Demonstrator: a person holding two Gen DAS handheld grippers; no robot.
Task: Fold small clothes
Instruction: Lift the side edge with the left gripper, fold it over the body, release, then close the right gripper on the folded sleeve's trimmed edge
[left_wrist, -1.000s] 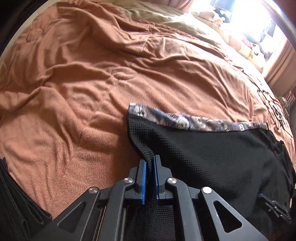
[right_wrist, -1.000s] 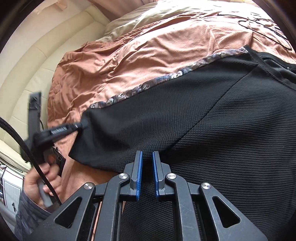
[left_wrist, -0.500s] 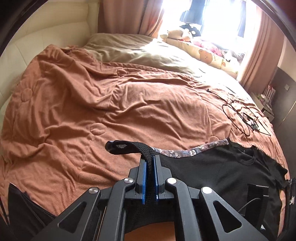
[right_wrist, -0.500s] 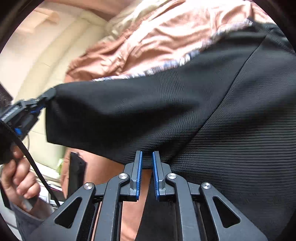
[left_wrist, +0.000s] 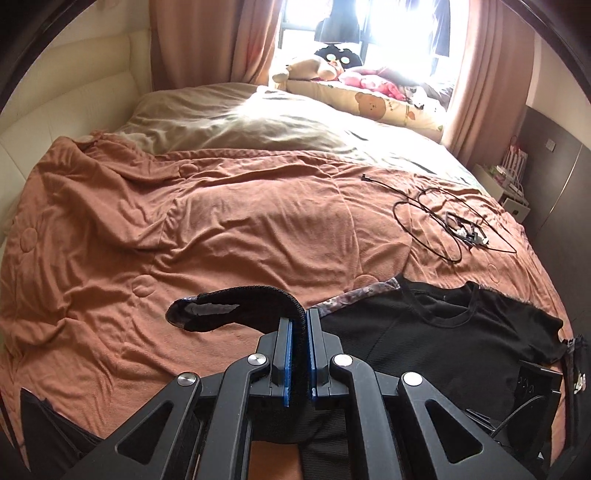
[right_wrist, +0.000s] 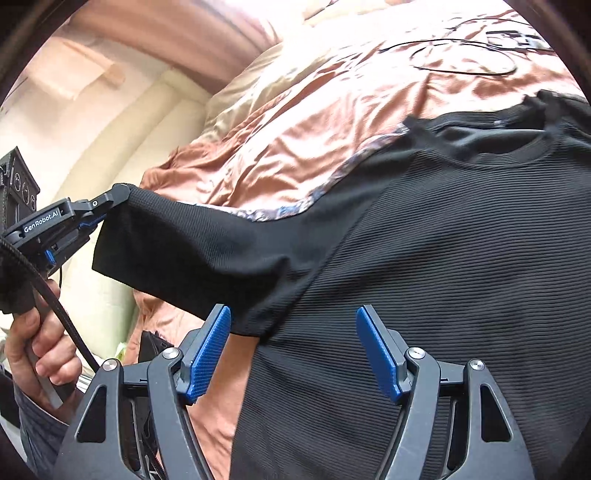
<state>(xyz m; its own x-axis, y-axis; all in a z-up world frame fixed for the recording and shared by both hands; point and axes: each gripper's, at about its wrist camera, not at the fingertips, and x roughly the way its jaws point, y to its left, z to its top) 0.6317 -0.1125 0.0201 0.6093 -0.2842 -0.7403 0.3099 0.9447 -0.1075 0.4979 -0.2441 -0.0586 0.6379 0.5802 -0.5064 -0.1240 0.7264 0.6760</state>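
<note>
Since half a second ago the right tongs (right_wrist: 293, 345) have sprung apart, letting go of the black shirt (right_wrist: 443, 240). Its sleeve (left_wrist: 236, 308) is lifted off the bed (left_wrist: 221, 221), clenched in the left tongs (left_wrist: 300, 358); the body lies flat on the orange blanket. Cables (left_wrist: 439, 225) lie well beyond the collar.

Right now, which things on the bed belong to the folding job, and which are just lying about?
Part of the job:
black shirt
left tool, shut on its sleeve
right tool, open

Lying about:
black cable
stuffed toys
bear-print pillow
orange blanket
</note>
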